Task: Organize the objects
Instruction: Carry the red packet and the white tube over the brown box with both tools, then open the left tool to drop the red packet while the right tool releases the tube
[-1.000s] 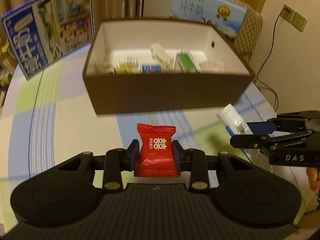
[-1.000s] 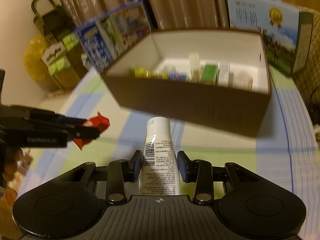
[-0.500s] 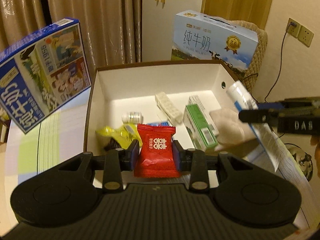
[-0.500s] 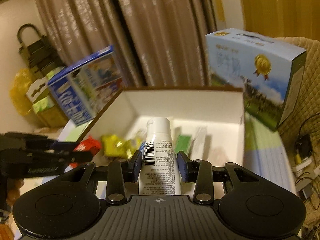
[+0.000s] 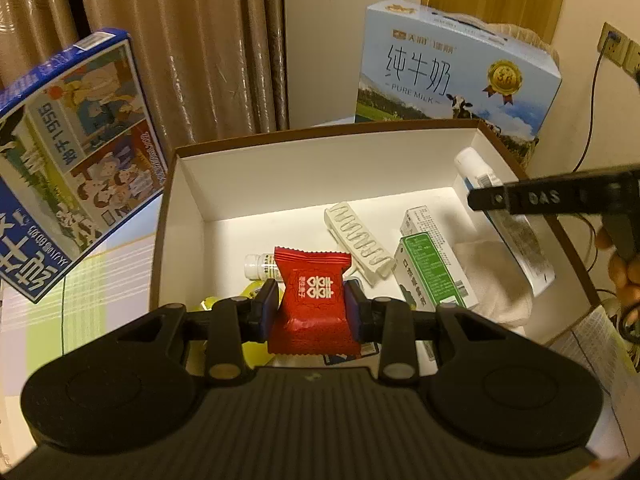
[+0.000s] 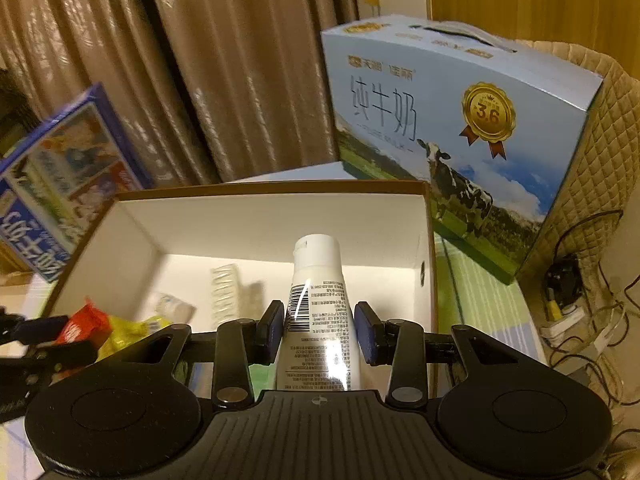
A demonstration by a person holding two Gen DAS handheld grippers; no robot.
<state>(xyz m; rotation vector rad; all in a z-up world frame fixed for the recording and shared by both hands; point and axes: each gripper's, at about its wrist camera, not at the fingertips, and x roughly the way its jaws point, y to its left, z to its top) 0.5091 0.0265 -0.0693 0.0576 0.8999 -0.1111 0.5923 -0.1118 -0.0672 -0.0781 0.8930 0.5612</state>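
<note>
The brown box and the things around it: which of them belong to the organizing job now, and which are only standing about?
Part of the job:
- red candy packet, held by the left gripper
- white tube, held by the right gripper
- brown box

Just standing about:
- pure milk carton
- blue carton
- curtains

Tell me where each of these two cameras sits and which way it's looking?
Left wrist: on the left claw, looking down into the brown box; its claw grips a red candy packet; fingers show at right.
Right wrist: on the right claw, facing the same box; its claw grips a white tube.
Shared: box, both claws, both milk cartons.
</note>
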